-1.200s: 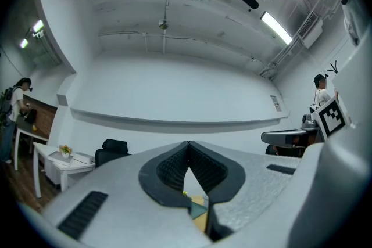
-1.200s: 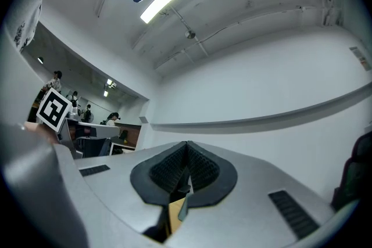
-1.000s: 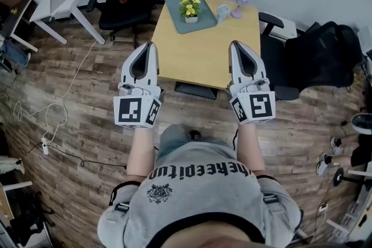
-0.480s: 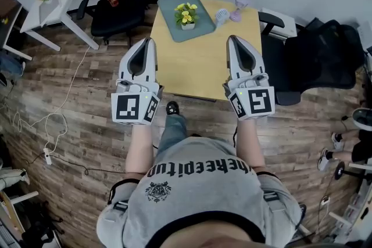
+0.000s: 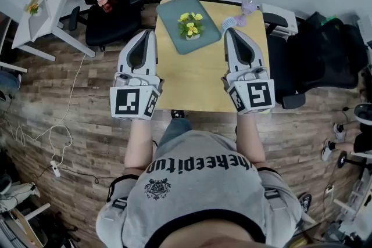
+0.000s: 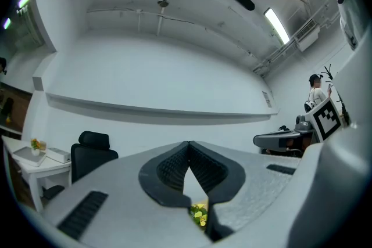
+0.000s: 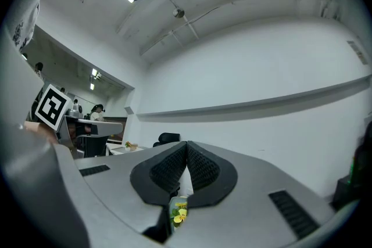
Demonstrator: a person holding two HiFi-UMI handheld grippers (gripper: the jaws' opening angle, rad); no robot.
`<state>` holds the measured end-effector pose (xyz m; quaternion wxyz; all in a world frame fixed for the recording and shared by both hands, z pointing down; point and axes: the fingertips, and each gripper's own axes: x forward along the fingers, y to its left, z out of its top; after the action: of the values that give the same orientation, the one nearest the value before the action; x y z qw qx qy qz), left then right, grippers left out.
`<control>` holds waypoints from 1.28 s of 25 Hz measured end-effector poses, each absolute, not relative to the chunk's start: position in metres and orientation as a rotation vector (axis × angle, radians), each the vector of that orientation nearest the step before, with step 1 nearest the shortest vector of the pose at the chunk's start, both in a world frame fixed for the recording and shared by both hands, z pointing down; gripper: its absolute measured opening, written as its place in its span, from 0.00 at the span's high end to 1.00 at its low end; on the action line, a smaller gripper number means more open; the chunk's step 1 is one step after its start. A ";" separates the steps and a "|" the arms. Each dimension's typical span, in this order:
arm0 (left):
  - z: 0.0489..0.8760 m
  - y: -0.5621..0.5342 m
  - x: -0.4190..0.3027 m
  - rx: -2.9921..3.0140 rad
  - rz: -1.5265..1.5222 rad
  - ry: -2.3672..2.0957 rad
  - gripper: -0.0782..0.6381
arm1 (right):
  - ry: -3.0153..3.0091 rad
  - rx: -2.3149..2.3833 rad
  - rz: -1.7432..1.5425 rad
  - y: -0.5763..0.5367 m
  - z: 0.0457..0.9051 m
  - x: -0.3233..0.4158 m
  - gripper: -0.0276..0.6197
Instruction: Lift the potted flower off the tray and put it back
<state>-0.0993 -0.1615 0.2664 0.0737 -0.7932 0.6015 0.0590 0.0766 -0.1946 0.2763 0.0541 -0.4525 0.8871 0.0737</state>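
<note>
Both clenched empty, left gripper (image 5: 147, 33) and right gripper (image 5: 229, 32) hover over opposite table (image 5: 197, 81) edges, potted flower (image 5: 190, 25) on tray (image 5: 173, 13) between them.

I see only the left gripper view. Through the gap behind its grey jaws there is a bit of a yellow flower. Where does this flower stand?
Observer: The yellow potted flower stands on a grey-green rectangular tray, at the far side of a light wooden table.
Operator: Where is my left gripper compared to that tray?
Observer: The left gripper points along the tray's left side, at the table's left edge, apart from the flower.
Operator: And the right gripper, what does it do?
Observer: The right gripper is shut and empty, pointing along the tray's right side, also apart from the flower.
</note>
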 end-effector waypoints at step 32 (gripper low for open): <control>0.366 -0.328 -0.154 -2.719 0.001 1.627 0.89 | 2.889 -1.758 -0.675 -0.310 0.540 -0.005 0.82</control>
<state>-0.1537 -0.3283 0.3661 -0.0134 -0.8580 0.5135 0.0005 -0.0048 -0.3105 0.5405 -0.1528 -0.5039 0.8278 -0.1935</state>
